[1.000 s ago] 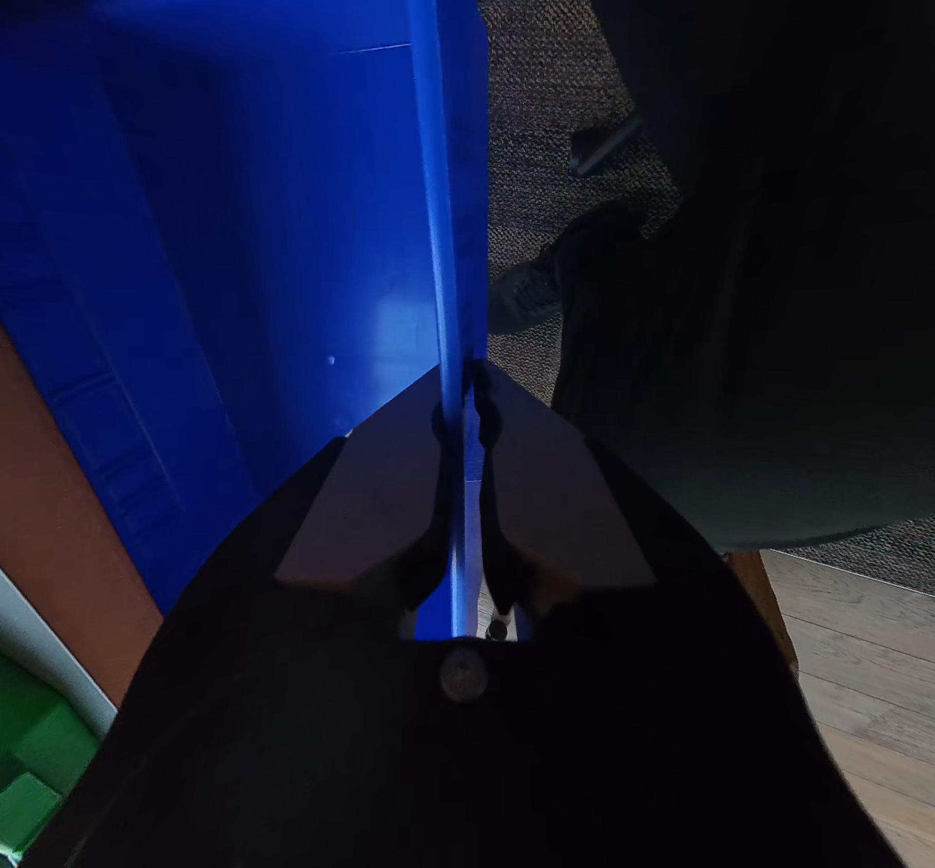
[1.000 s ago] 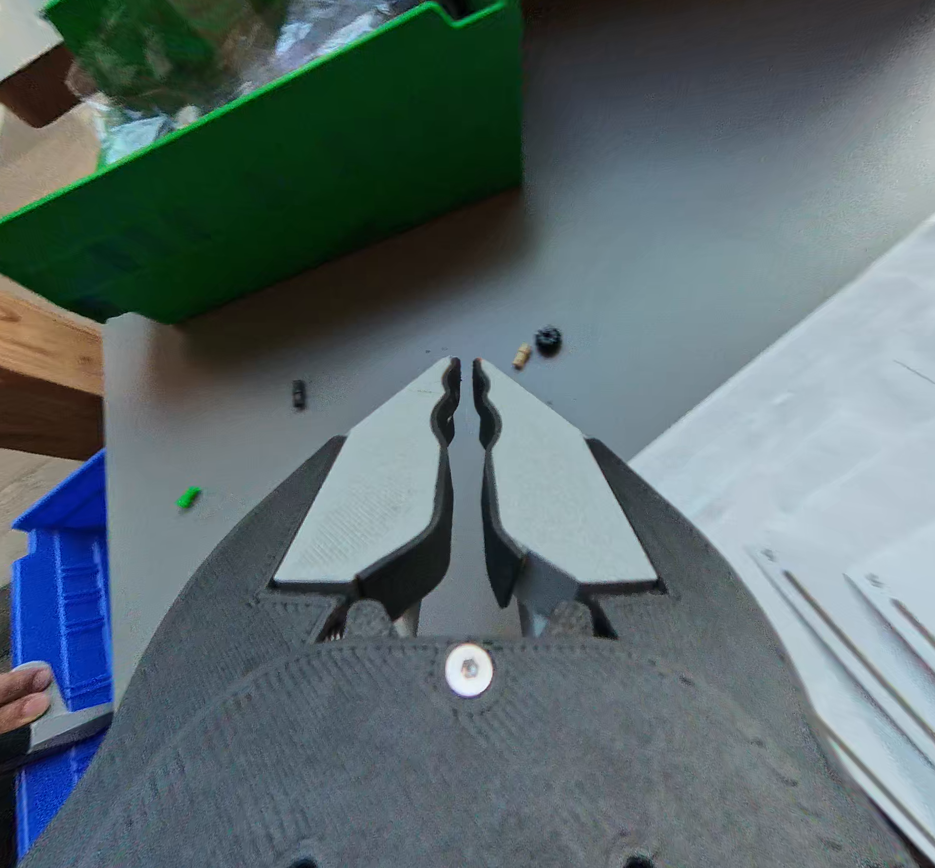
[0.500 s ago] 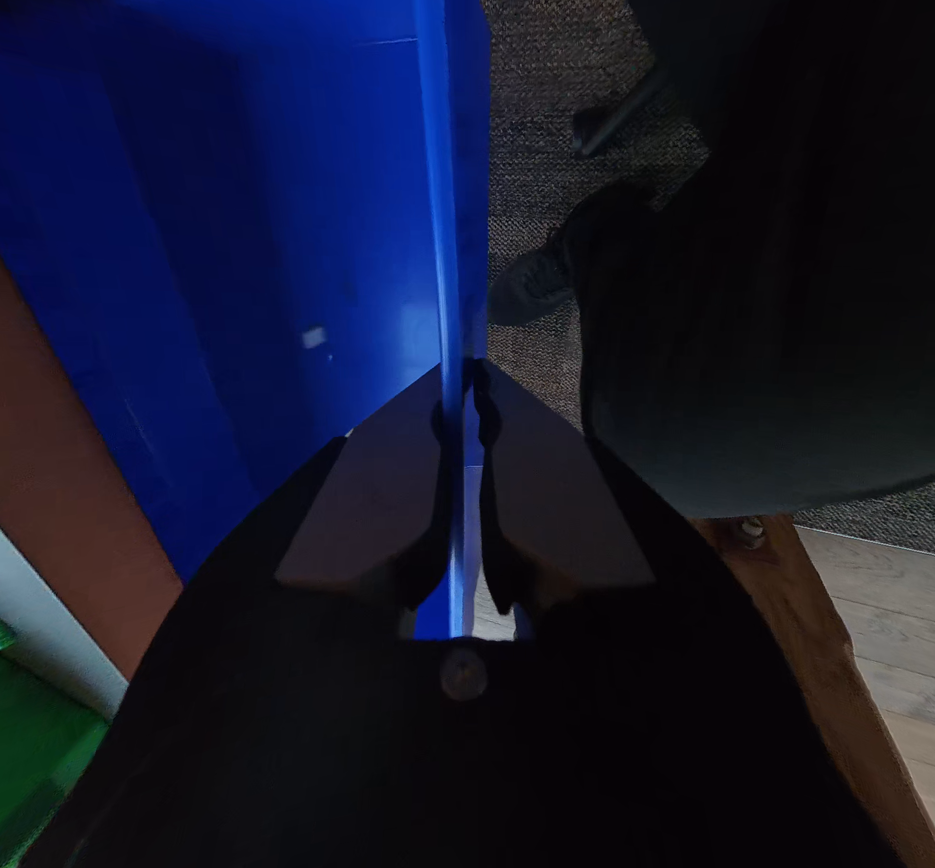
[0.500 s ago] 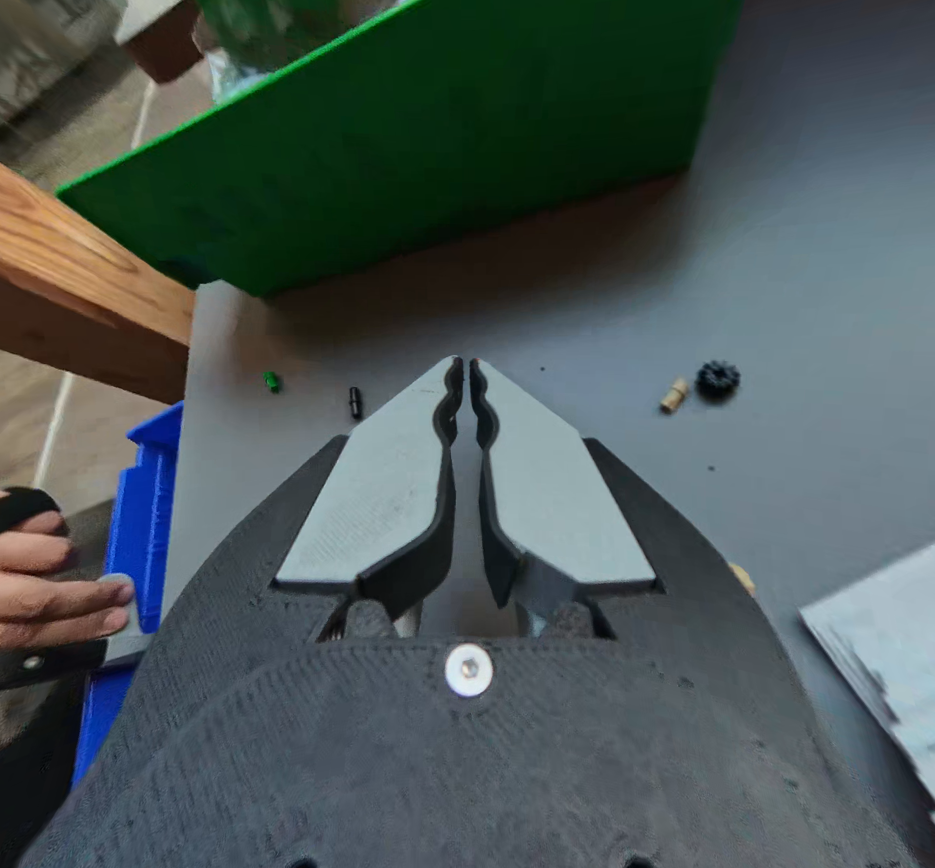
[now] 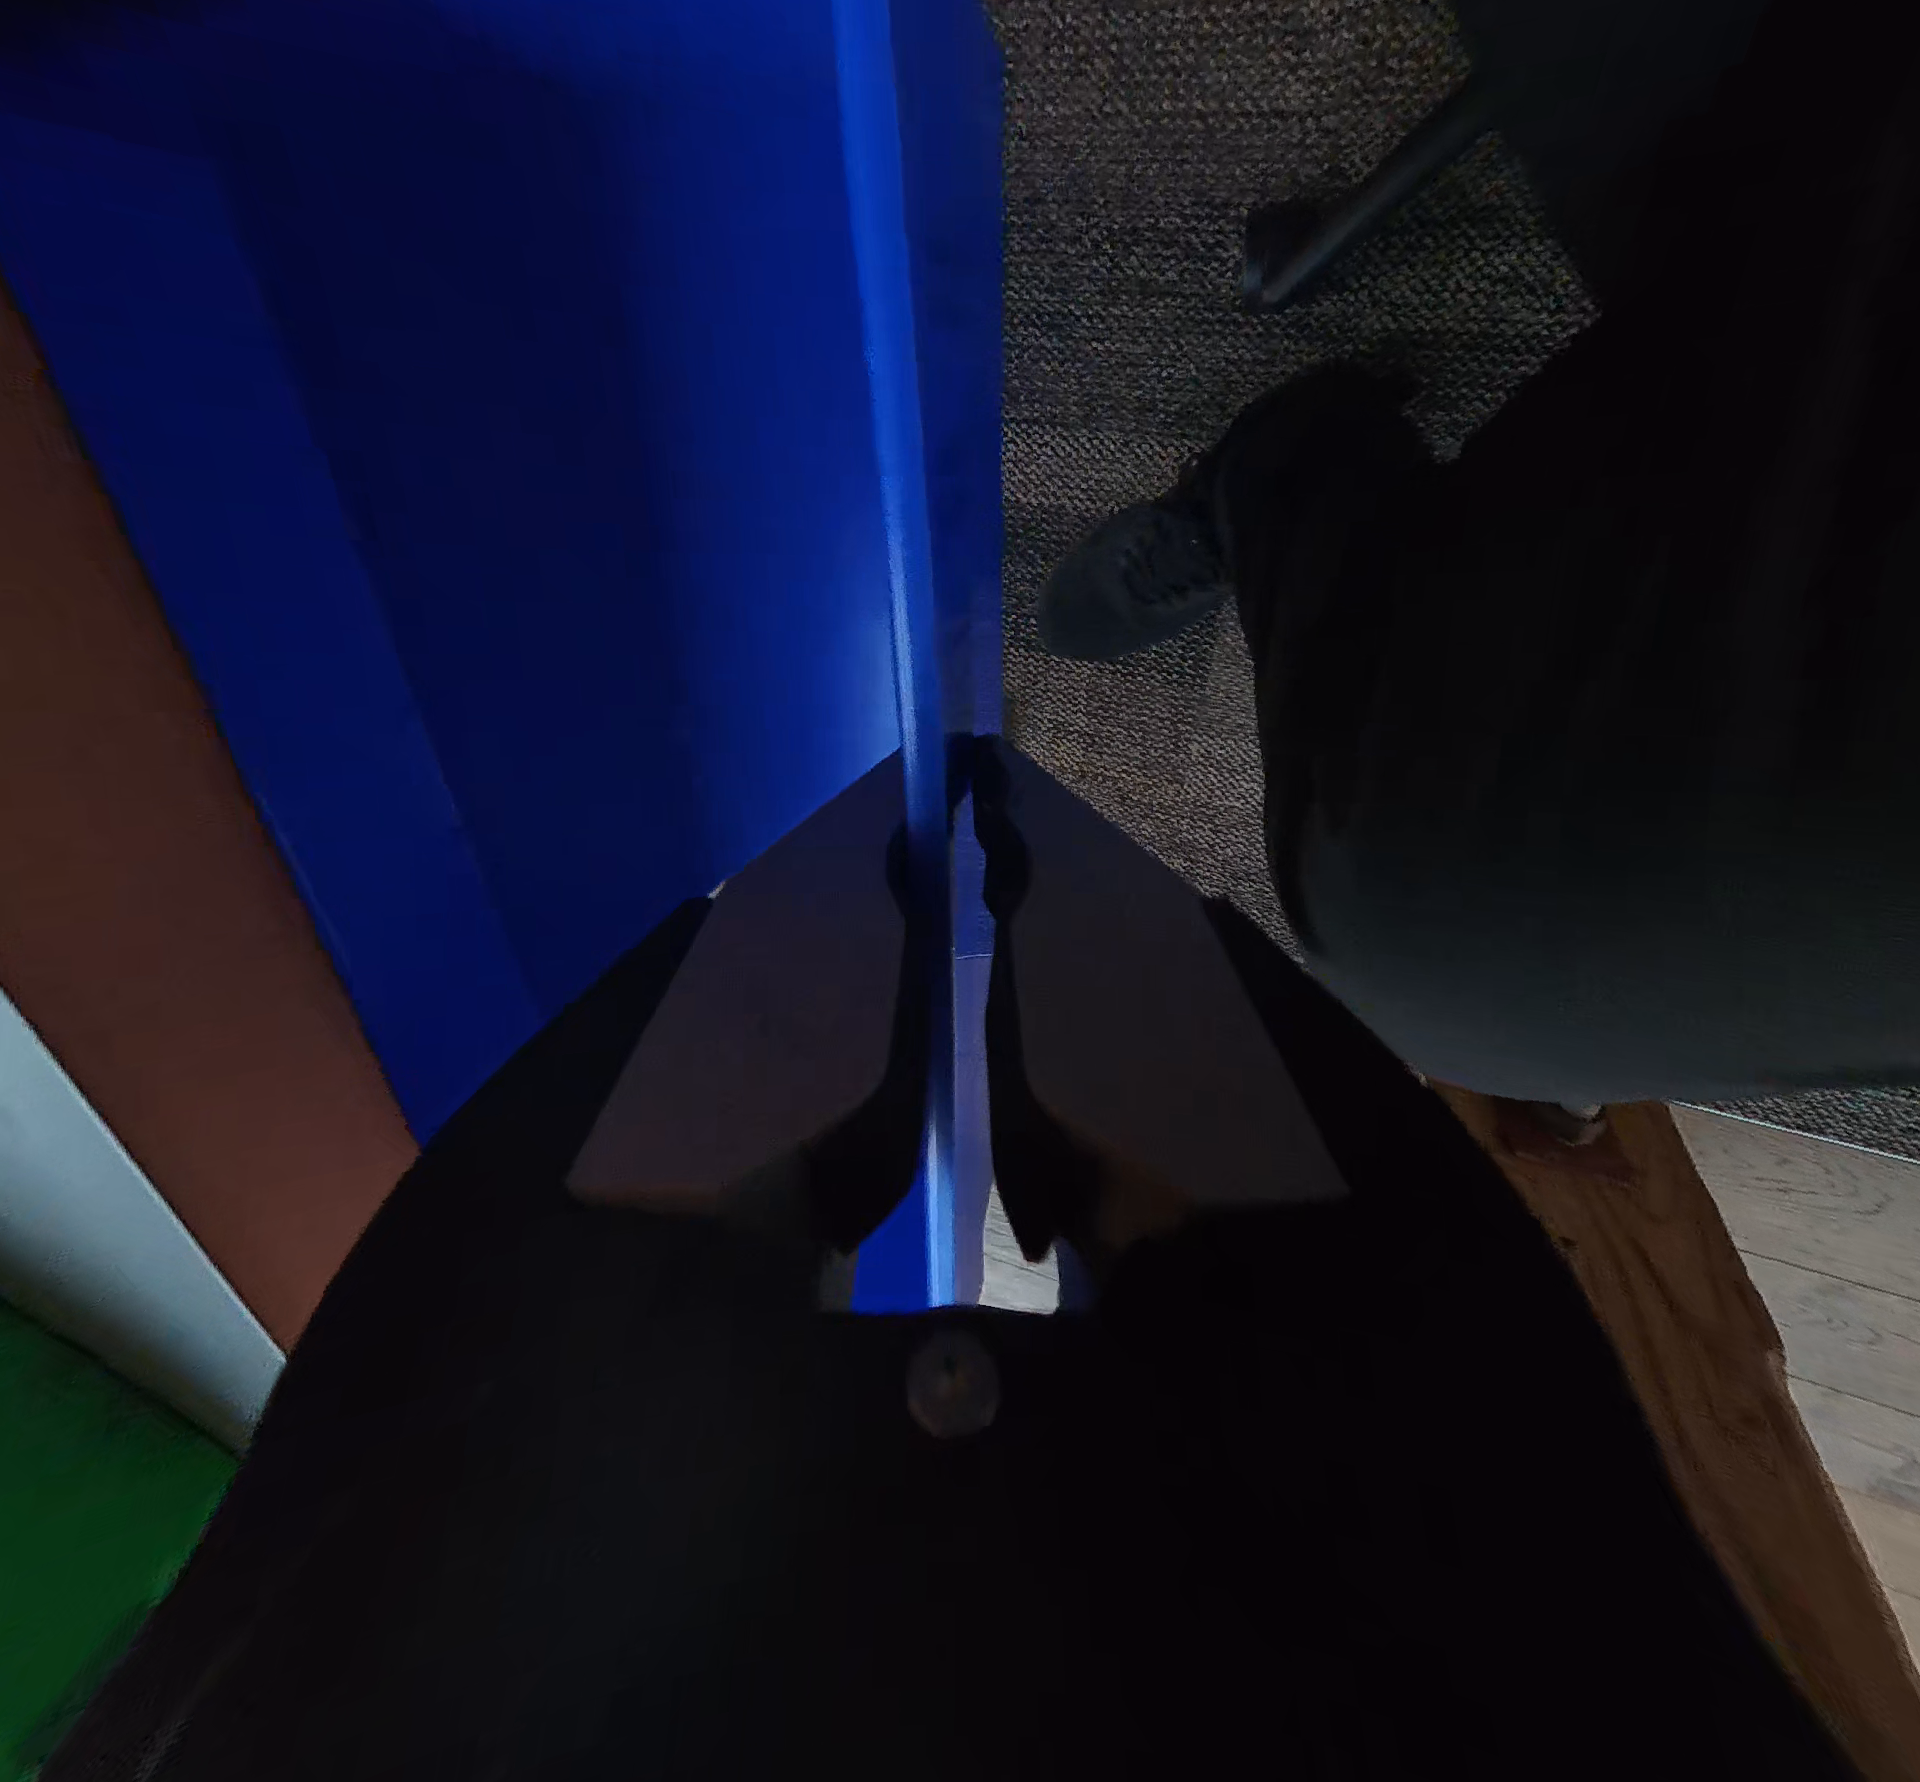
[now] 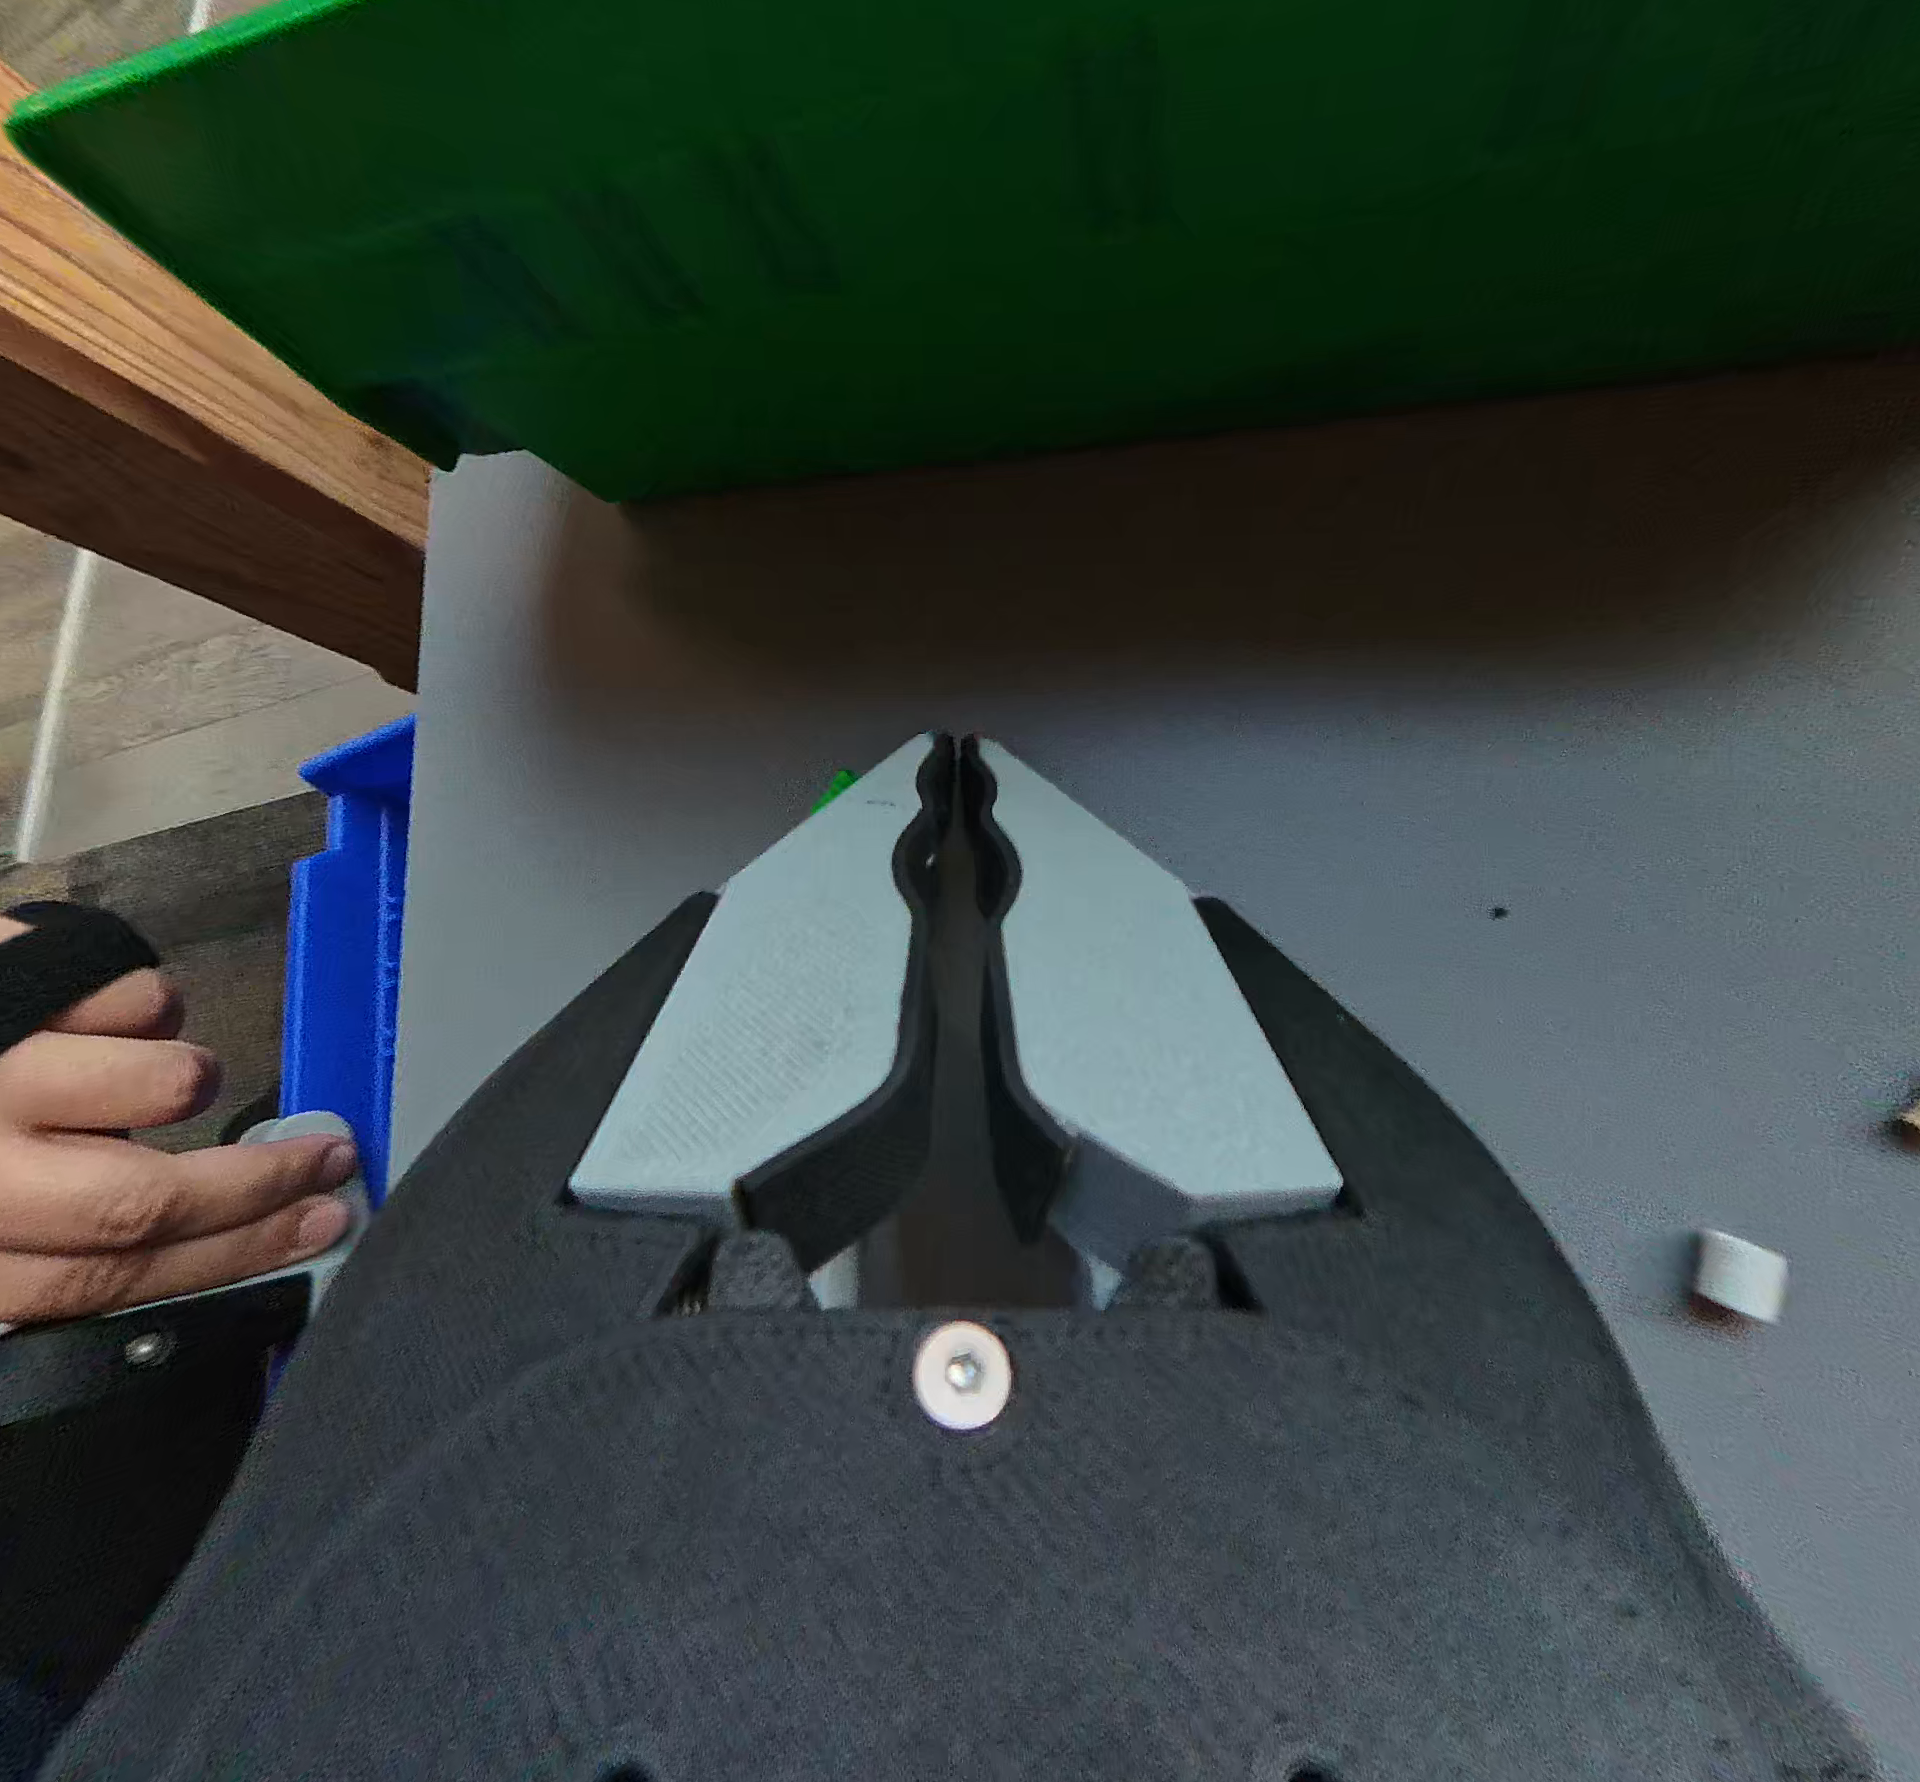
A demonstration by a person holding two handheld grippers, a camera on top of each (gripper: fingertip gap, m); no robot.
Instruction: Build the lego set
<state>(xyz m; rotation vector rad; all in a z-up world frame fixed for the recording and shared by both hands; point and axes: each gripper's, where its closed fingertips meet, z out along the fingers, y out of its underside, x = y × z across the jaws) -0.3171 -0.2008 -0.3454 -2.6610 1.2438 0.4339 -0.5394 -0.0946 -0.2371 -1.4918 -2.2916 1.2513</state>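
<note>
Since a second ago: right gripper [image 6: 954, 740] swung toward green bin [image 6: 1039, 174], jaws now closed on nothing.

Left view: left gripper [image 5: 951, 776] pinches blue bin [image 5: 520, 382] wall; carpet [image 5: 1143, 174], shoe [image 5: 1127, 574], wood table edge [image 5: 1662, 1317].

Right view: grey mat [image 6: 1455, 693], green bit [image 6: 834, 790] beside the tip, blue bin at mat's left edge.

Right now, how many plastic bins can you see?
2. The blue plastic bin hangs beside the grey table edge, its wall between the left gripper's fingers; the green plastic bin sits on the table.
</note>
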